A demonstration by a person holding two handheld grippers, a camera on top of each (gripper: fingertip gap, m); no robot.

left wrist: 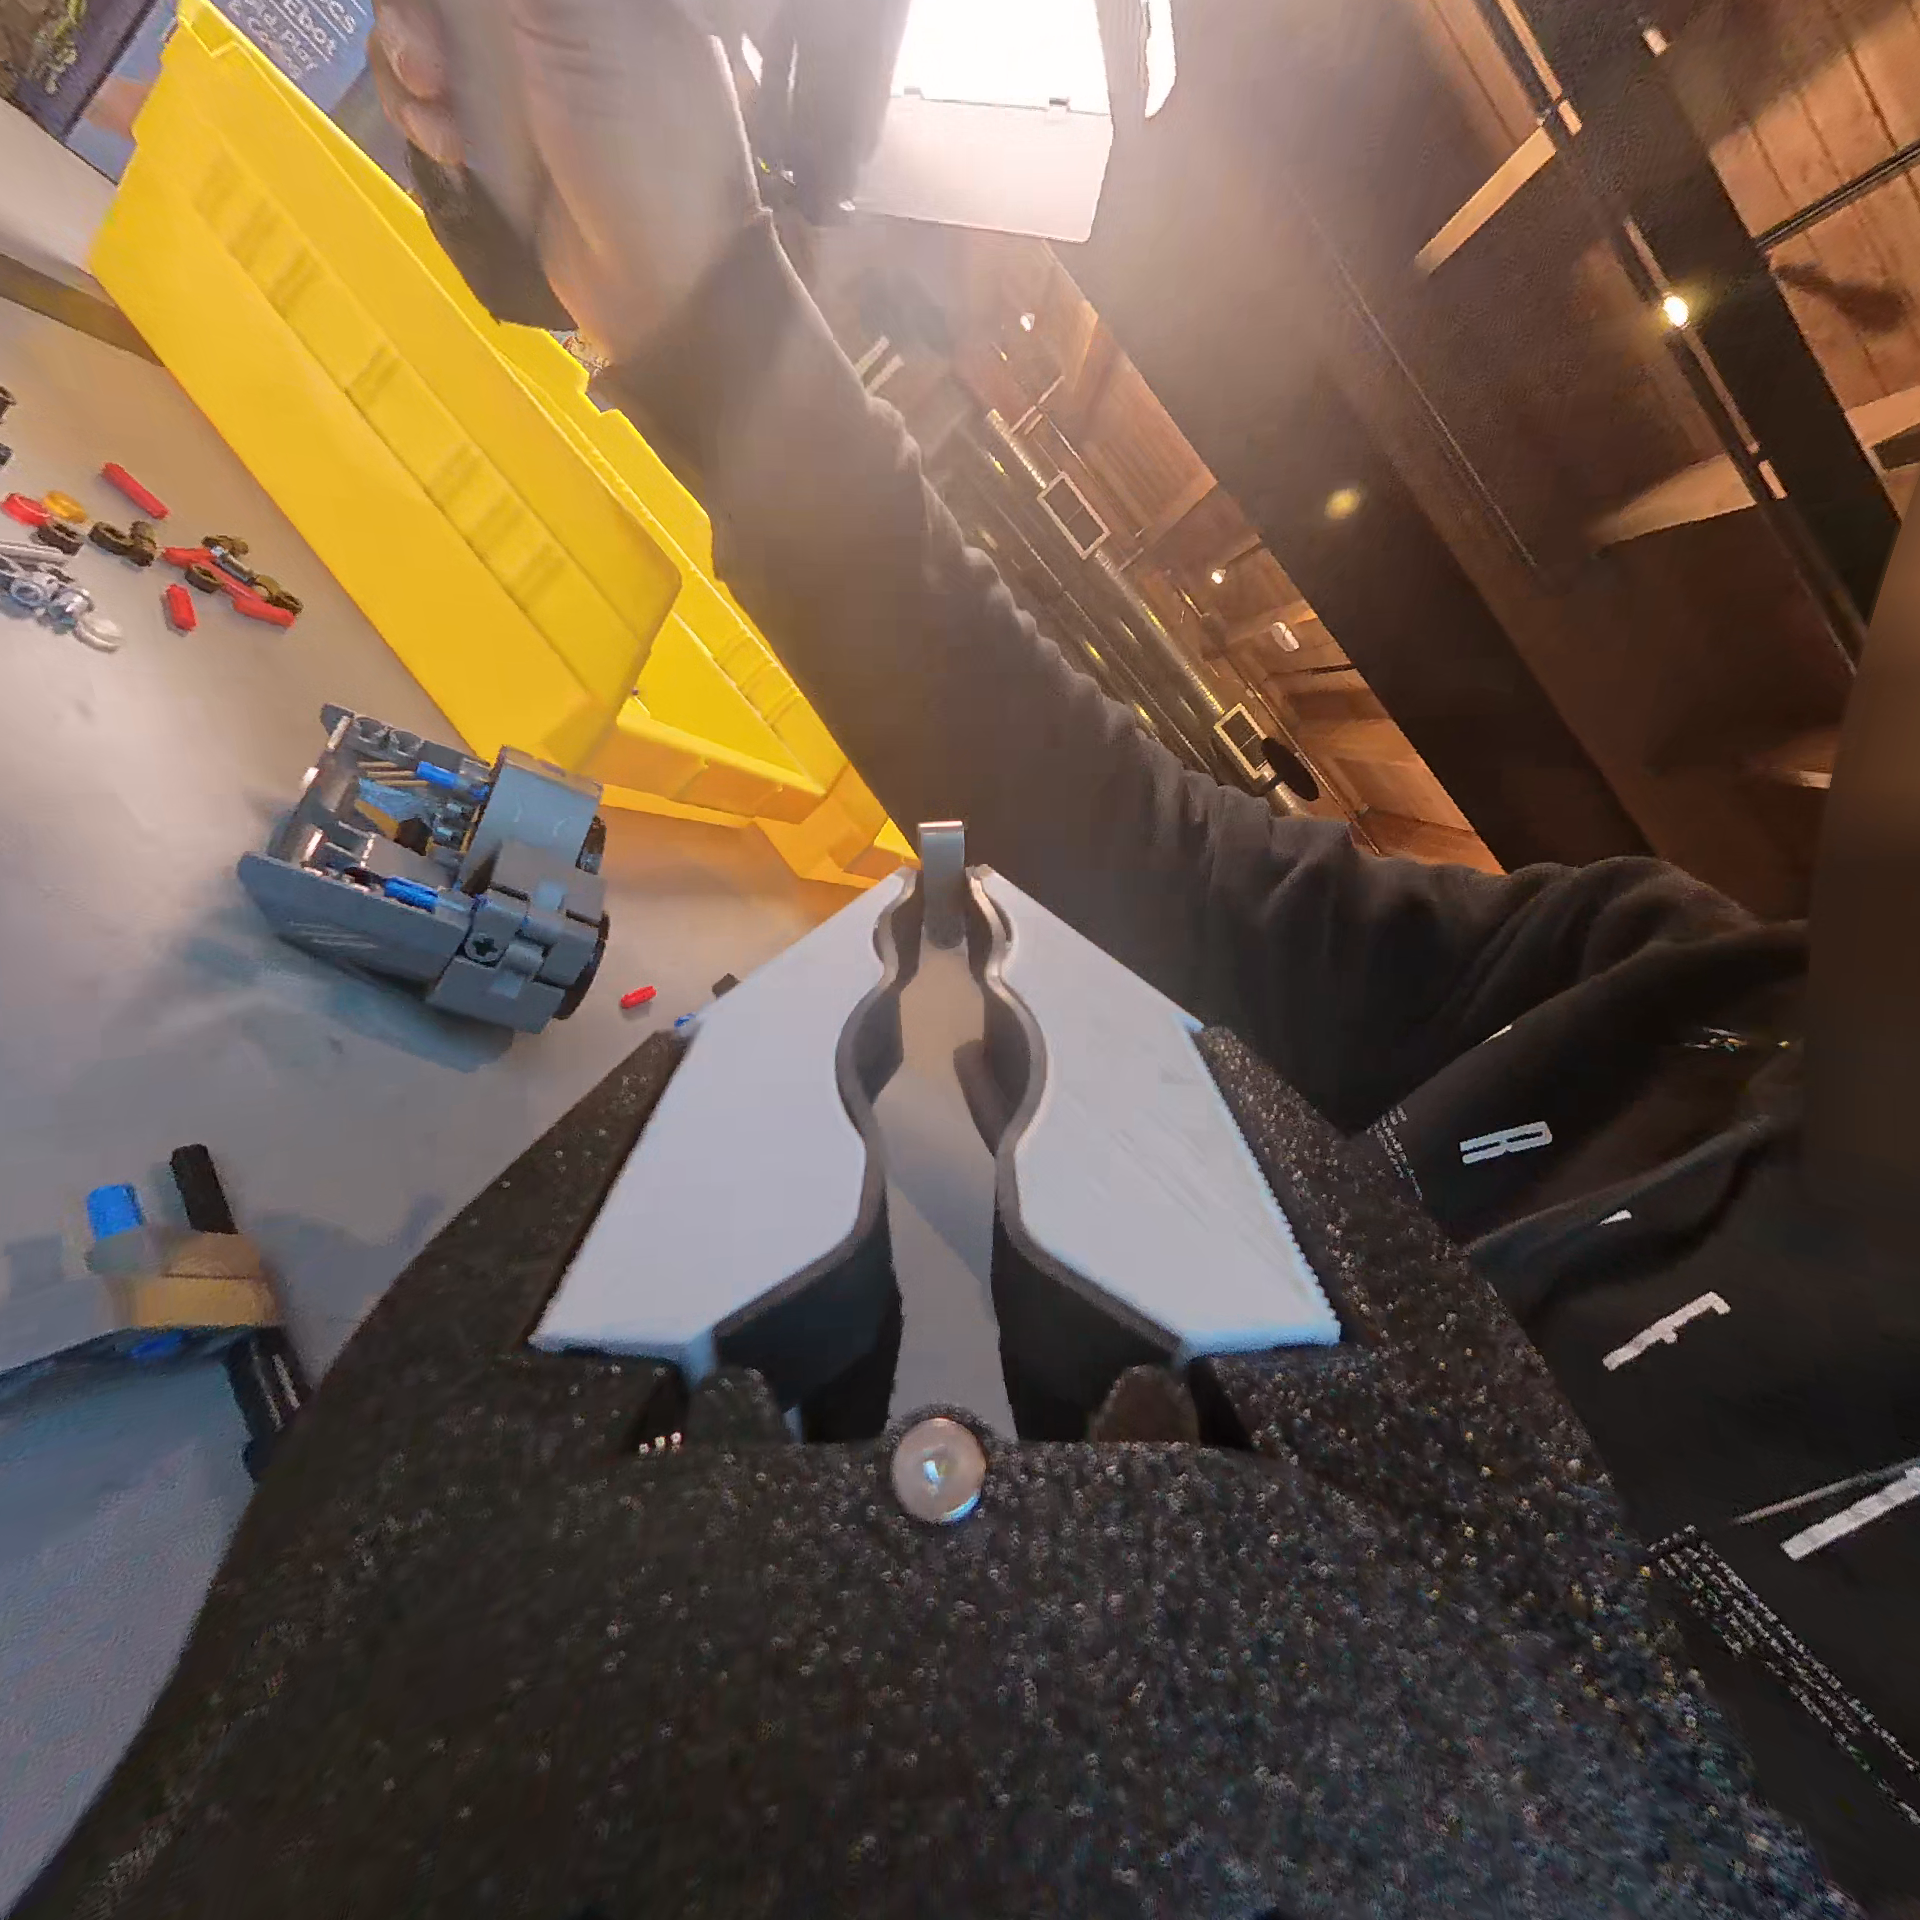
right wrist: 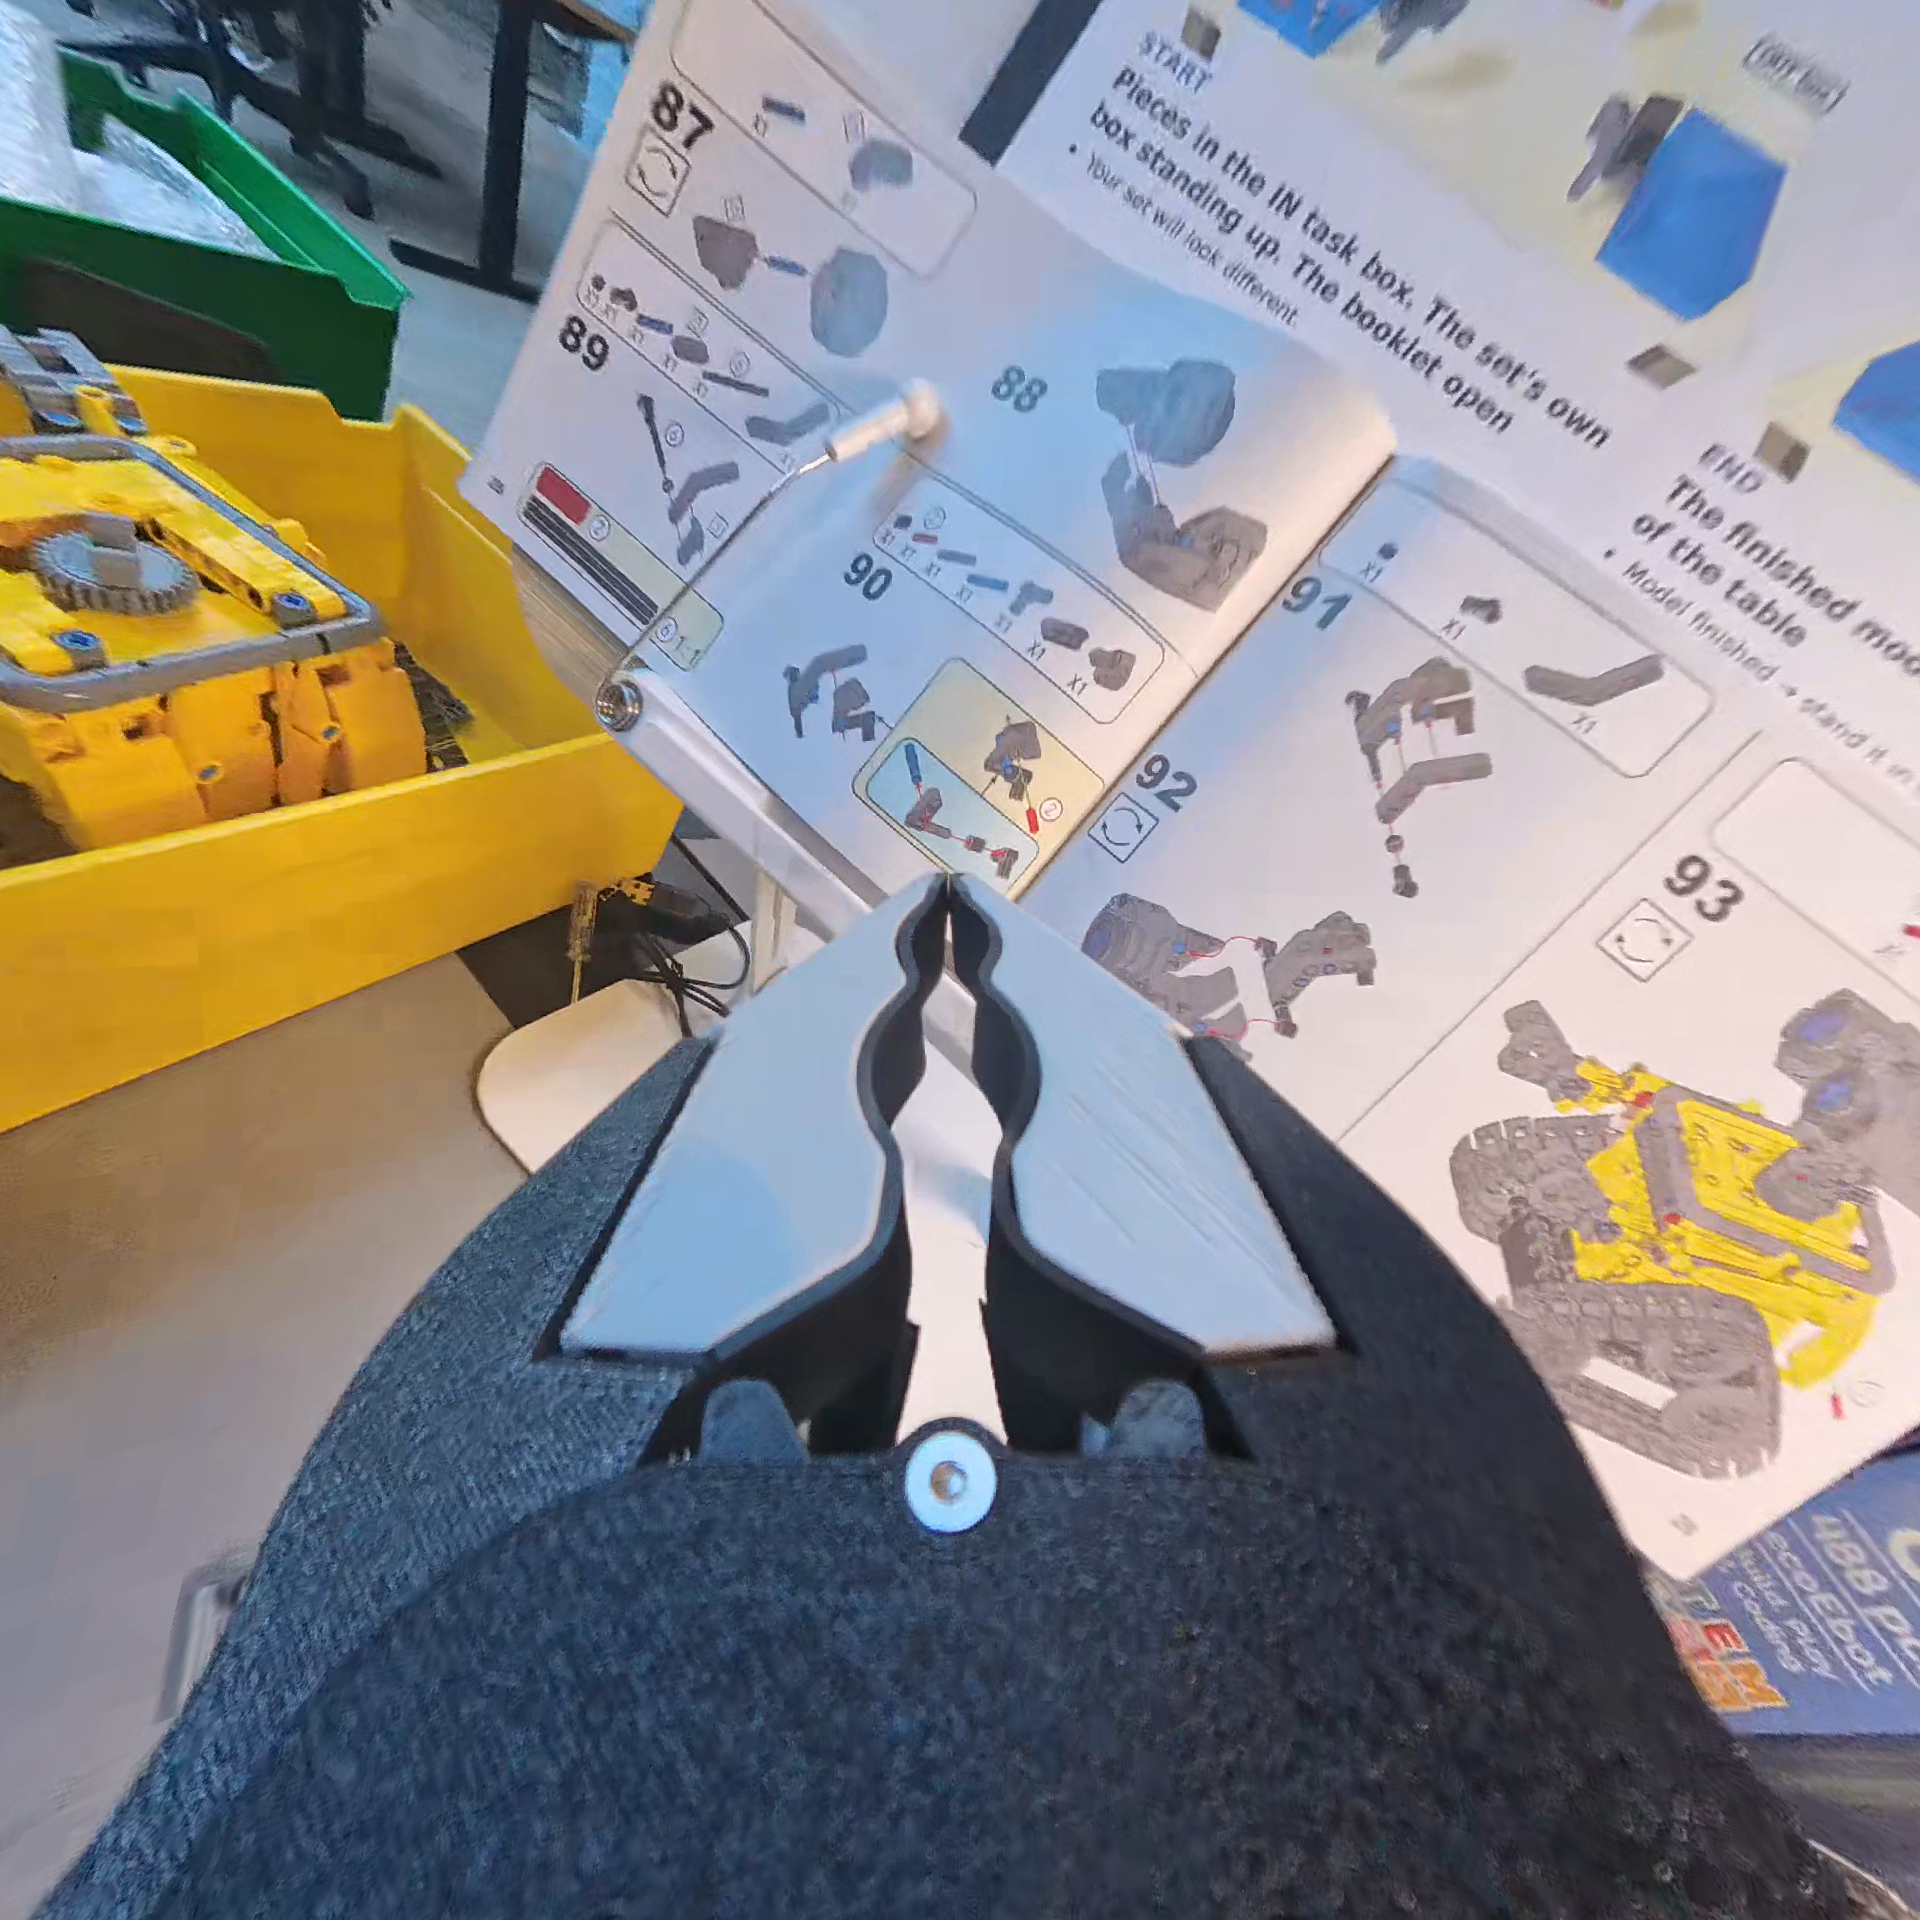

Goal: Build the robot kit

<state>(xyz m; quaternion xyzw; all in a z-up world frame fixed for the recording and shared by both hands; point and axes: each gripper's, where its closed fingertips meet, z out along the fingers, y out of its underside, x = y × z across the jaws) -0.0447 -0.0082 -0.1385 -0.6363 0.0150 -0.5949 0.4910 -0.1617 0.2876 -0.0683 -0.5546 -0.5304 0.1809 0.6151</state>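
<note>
My left gripper (left wrist: 943,883) is shut on a small grey building-toy beam (left wrist: 941,862), which sticks out past the fingertips above the grey table (left wrist: 208,1039). A partly built grey model (left wrist: 436,883) lies on the table to its left. My right gripper (right wrist: 948,885) is shut, with its fingertips meeting at the lower edge of the left page of an open instruction booklet (right wrist: 1039,582). The booklet rests on a metal stand (right wrist: 727,769). I cannot tell whether the page is pinched.
Loose red, black and grey pieces (left wrist: 156,561) and a yellow bin (left wrist: 416,436) lie beyond the grey model. A person's dark sleeve (left wrist: 1039,675) crosses ahead. In the right wrist view a yellow bin (right wrist: 312,883) holds a yellow model (right wrist: 177,665), with a green bin (right wrist: 208,229) behind. Spacing between my two grippers at the tips: around 30 cm.
</note>
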